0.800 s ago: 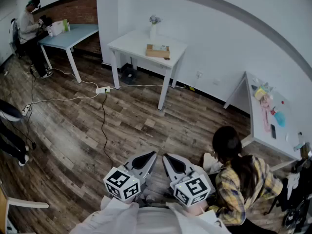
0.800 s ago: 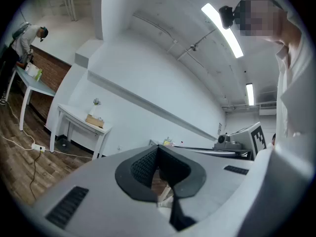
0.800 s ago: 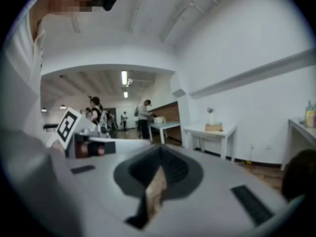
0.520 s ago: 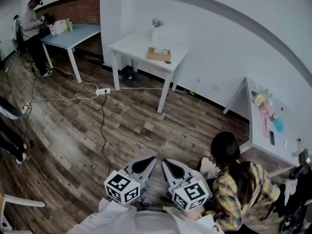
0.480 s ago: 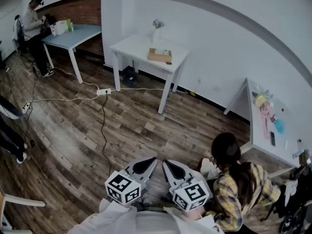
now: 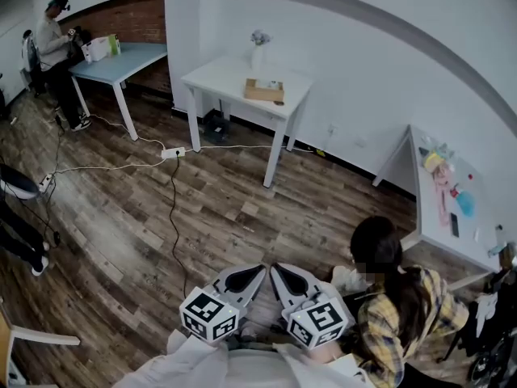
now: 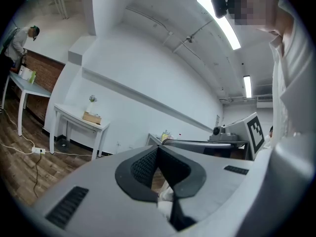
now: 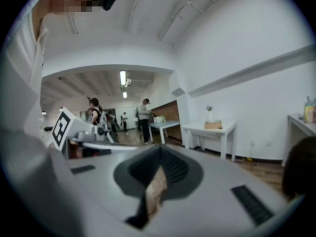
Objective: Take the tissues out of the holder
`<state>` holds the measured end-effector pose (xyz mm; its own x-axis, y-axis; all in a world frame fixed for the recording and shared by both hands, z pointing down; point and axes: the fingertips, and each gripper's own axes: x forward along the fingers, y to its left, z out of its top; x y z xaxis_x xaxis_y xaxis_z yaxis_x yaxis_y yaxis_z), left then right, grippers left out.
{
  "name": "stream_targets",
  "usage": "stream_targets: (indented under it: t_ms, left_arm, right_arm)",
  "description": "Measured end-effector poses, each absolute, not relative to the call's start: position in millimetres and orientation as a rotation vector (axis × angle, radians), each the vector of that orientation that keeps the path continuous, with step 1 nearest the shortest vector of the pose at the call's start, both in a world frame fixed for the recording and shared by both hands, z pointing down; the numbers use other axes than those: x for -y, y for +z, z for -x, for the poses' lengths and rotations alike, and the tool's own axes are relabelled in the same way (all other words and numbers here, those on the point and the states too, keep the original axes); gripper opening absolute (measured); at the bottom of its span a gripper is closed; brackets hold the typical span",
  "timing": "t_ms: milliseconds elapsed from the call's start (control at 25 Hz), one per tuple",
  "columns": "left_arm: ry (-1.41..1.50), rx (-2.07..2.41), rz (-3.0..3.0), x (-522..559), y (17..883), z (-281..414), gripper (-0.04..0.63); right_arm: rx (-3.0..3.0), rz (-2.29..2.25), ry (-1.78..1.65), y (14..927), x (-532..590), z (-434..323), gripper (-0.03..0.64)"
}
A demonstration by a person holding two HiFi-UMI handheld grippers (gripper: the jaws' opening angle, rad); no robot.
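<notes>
Left gripper (image 6: 252, 275), right gripper (image 6: 281, 274) drawn nearer, both closed

No words, brands or numbers I can read, only black-and-white square markers on my left cube (image 6: 208, 315) and right cube (image 6: 319, 322)

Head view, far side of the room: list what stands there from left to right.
standing person → blue table → white table carrying the wooden holder → side table with small items
</notes>
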<state>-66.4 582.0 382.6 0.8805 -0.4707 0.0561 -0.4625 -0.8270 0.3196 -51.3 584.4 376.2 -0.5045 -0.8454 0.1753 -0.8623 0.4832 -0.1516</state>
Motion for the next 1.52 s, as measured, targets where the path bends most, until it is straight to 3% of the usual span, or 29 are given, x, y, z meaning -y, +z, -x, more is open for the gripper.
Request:
stream_targets:
  t_ms: [1160,1520]
  left_arm:
    - [-0.134,0.672,-2.693,-550.8,387.4,28.9,0.017]
    - [-0.136,0.685,-2.666,-467.4,405.5,31.2,0.017]
  right_arm:
    - [2.733,-1.501,0.426,384.5,-554.2,12.9,0.011]
    - [2.706,-1.493,0.474,404.5,-483.5,12.8,0.011]
